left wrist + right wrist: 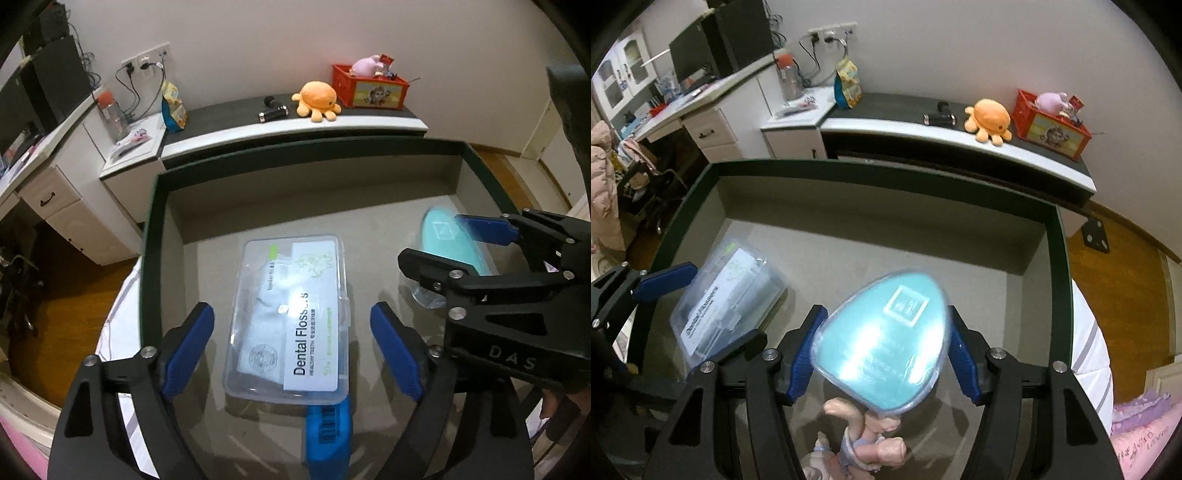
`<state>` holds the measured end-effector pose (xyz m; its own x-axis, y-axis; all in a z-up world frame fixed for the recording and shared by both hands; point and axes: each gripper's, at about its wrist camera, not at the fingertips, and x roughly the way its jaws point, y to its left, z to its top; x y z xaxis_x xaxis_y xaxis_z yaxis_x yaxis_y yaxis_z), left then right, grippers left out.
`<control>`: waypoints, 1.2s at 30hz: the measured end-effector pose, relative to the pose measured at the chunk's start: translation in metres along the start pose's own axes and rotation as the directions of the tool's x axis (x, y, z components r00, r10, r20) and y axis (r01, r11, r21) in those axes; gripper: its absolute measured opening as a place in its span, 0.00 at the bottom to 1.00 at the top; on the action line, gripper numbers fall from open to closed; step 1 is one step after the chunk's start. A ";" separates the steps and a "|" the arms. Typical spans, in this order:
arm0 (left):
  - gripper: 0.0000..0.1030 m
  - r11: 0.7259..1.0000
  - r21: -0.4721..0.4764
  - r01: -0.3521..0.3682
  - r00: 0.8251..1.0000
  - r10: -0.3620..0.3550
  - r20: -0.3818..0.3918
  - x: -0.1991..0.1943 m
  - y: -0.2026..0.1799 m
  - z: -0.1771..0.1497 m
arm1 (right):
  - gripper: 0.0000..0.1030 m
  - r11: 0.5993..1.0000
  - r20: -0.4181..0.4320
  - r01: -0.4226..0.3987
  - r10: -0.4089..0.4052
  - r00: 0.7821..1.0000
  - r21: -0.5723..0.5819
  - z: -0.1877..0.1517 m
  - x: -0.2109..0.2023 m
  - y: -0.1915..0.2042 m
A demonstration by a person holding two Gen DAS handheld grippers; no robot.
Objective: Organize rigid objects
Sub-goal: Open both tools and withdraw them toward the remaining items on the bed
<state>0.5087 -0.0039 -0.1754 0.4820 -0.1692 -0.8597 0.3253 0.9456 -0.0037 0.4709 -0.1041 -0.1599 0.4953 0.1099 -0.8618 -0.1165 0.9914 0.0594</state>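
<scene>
Here, your right gripper (882, 354) clenches a teal egg-shaped case (882, 339) in clear wrap — its blue pads (807, 354) press both sides, holding it above the box floor near the right wall. Just below it, toward the near edge, lies a small pink figurine (864, 439).

Your left gripper (291, 350) hangs released, its blue fingers (188, 347) spread on either side of a clear dental floss box (288, 317) without touching it. That box lies flat on the grey floor toward the left wall, and a blue packet (327, 435) pokes out from under its near end.

Everything sits inside a wide open box with a dark green rim (151, 236). Beyond its far edge, a shelf (369, 123) carries an orange plush octopus (317, 101) and a red crate (369, 86).
</scene>
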 end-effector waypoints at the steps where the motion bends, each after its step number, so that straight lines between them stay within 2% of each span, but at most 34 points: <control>1: 0.89 1.000 -0.001 0.004 1.000 -0.004 0.009 -0.004 0.001 -0.001 | 0.66 1.000 0.020 -0.017 0.017 1.000 0.006 -0.001 -0.005 0.000; 2: 0.92 1.000 0.000 0.008 1.000 -0.008 0.017 -0.008 0.002 -0.002 | 0.78 0.999 0.048 -0.051 0.051 0.998 0.012 -0.001 -0.012 -0.001; 3: 0.97 1.000 0.001 0.009 1.000 -0.009 0.028 -0.012 0.002 -0.003 | 0.83 0.998 0.068 -0.068 0.066 0.995 0.015 -0.002 -0.018 0.000; 7: 0.99 1.000 0.002 -0.005 0.994 0.005 0.112 -0.050 0.004 -0.013 | 0.84 0.996 0.138 -0.085 0.083 0.987 0.012 -0.009 -0.050 0.005; 9: 1.00 1.000 -0.002 -0.013 0.984 0.014 0.180 -0.078 0.004 -0.023 | 0.84 0.995 0.196 -0.103 0.100 0.976 0.009 -0.019 -0.075 0.008; 11: 1.00 1.000 -0.004 -0.012 0.966 0.013 0.259 -0.112 0.007 -0.038 | 0.84 0.991 0.267 -0.132 0.125 0.956 0.007 -0.033 -0.102 0.007; 13: 1.00 1.000 -0.012 -0.007 0.944 0.010 0.330 -0.142 0.012 -0.057 | 0.84 0.986 0.360 -0.164 0.152 0.920 0.005 -0.054 -0.134 0.005; 14: 1.00 1.000 -0.015 -0.001 0.931 0.007 0.365 -0.158 0.015 -0.068 | 0.87 0.983 0.389 -0.183 0.167 0.906 0.005 -0.065 -0.145 0.003; 15: 1.00 1.000 -0.027 -0.003 0.917 0.014 0.398 -0.172 0.017 -0.080 | 0.95 0.980 0.412 -0.198 0.175 0.894 0.013 -0.078 -0.156 0.000; 16: 1.00 0.999 -0.037 -0.007 0.907 0.022 0.420 -0.182 0.020 -0.088 | 1.00 0.979 0.423 -0.202 0.177 0.889 0.014 -0.087 -0.162 -0.001; 18: 1.00 0.999 -0.050 -0.008 0.886 0.030 0.463 -0.202 0.023 -0.111 | 1.00 0.979 0.439 -0.204 0.179 0.880 0.009 -0.111 -0.173 -0.002; 21: 1.00 0.998 -0.063 -0.006 0.869 0.036 0.493 -0.221 0.024 -0.143 | 1.00 0.980 0.445 -0.196 0.169 0.879 0.015 -0.142 -0.184 -0.001; 24: 1.00 0.996 -0.083 -0.016 0.861 0.056 0.506 -0.232 0.021 -0.171 | 1.00 0.981 0.470 -0.192 0.163 0.867 0.014 -0.174 -0.200 -0.001; 29: 1.00 0.991 -0.118 -0.070 0.834 0.123 0.538 -0.238 0.004 -0.225 | 1.00 0.986 0.566 -0.169 0.132 0.814 0.013 -0.232 -0.229 0.003; 31: 1.00 0.990 -0.117 -0.083 0.835 0.133 0.534 -0.235 -0.005 -0.243 | 1.00 0.991 0.580 -0.135 0.106 0.808 0.006 -0.254 -0.232 0.008; 36: 1.00 0.995 -0.094 -0.032 0.864 0.075 0.498 -0.219 -0.045 -0.277 | 1.00 0.997 0.551 -0.062 0.028 0.834 0.044 -0.291 -0.221 0.010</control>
<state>0.1636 0.0674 -0.1288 0.8460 -0.2137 -0.4885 0.2315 0.9725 -0.0244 0.1095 -0.1392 -0.1160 0.8844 0.1583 -0.4390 -0.1092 0.9848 0.1350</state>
